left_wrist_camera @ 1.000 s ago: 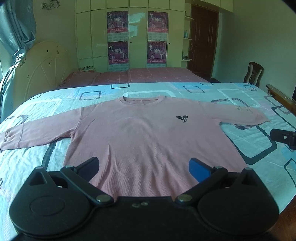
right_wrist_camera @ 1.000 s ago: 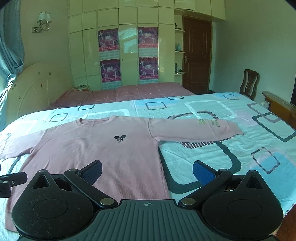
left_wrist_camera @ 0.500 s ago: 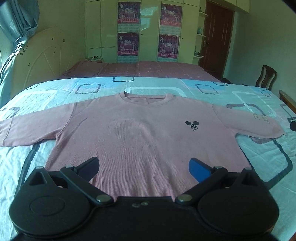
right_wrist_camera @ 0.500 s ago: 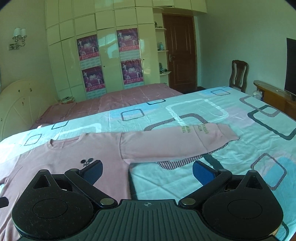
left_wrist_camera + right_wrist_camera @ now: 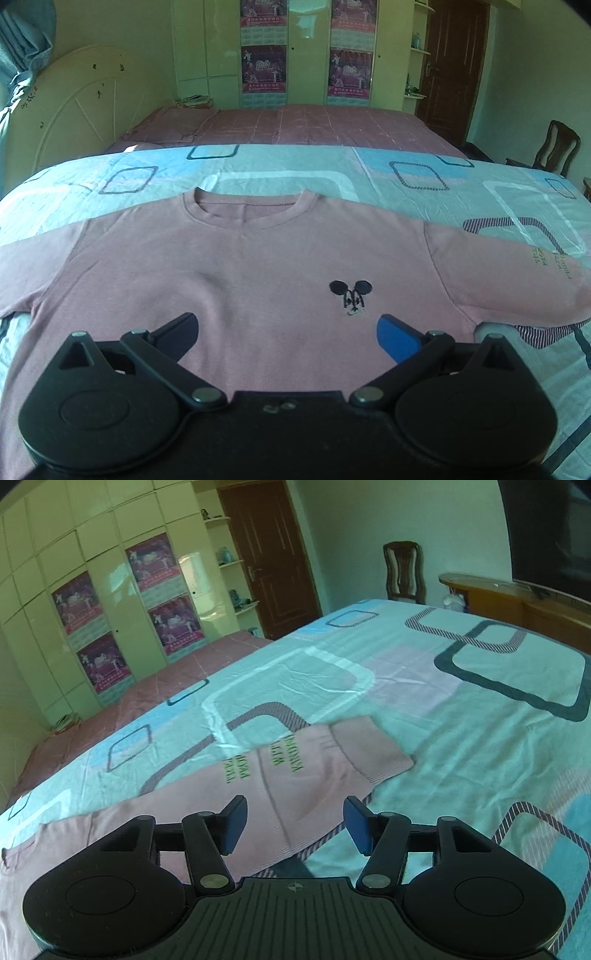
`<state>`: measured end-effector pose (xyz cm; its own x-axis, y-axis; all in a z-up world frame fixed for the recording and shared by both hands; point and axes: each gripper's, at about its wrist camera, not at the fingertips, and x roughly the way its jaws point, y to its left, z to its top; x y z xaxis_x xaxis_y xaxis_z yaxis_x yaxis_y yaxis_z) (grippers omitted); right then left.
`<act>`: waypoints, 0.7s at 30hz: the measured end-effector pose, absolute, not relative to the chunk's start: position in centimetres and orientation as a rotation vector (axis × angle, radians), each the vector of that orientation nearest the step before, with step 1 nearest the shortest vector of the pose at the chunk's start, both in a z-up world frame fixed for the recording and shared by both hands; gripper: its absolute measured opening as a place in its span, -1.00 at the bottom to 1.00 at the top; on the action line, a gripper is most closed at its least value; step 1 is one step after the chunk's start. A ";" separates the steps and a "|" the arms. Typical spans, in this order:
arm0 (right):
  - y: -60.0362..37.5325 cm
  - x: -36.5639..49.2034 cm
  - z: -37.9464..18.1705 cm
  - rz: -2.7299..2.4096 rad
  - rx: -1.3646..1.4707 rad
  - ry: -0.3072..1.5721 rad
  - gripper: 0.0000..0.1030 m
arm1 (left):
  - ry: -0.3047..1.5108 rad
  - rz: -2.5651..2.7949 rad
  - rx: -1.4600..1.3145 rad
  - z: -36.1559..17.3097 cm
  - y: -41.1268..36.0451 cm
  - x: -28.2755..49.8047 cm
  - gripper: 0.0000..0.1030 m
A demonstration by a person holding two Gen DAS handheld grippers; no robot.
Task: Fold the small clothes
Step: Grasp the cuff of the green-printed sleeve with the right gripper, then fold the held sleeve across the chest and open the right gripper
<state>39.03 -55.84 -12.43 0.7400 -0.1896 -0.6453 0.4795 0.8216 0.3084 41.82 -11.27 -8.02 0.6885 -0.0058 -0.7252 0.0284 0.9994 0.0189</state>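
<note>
You're looking at a pink sweater [image 5: 229, 280] with a small black mouse-head emblem [image 5: 351, 297] stitched on its chest; there are no letters in it. On the sleeve [image 5: 280, 771] you've got greenish-yellow lettering in short rows, seen upside down from the right wrist view and sideways from the left, too distorted to spell out with confidence. The posters [image 5: 264, 68] on the wardrobe doors carry large figures that look like "2010" above a white calendar grid, but the print under them is too small for you to read. Nothing else in view bears writing.
</note>
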 end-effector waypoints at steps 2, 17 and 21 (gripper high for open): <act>-57.4 39.6 -13.8 -0.396 0.525 0.654 0.13 | 0.833 -0.024 0.052 -8.6 -12.2 42.4 0.99; -63.6 40.8 -18.0 -0.425 0.691 0.671 -0.88 | 0.880 0.000 -0.001 -8.8 -12.5 45.5 0.99; -62.7 42.2 -17.3 -0.462 0.466 0.675 -0.86 | 0.903 0.044 0.064 -8.9 -10.4 45.8 0.99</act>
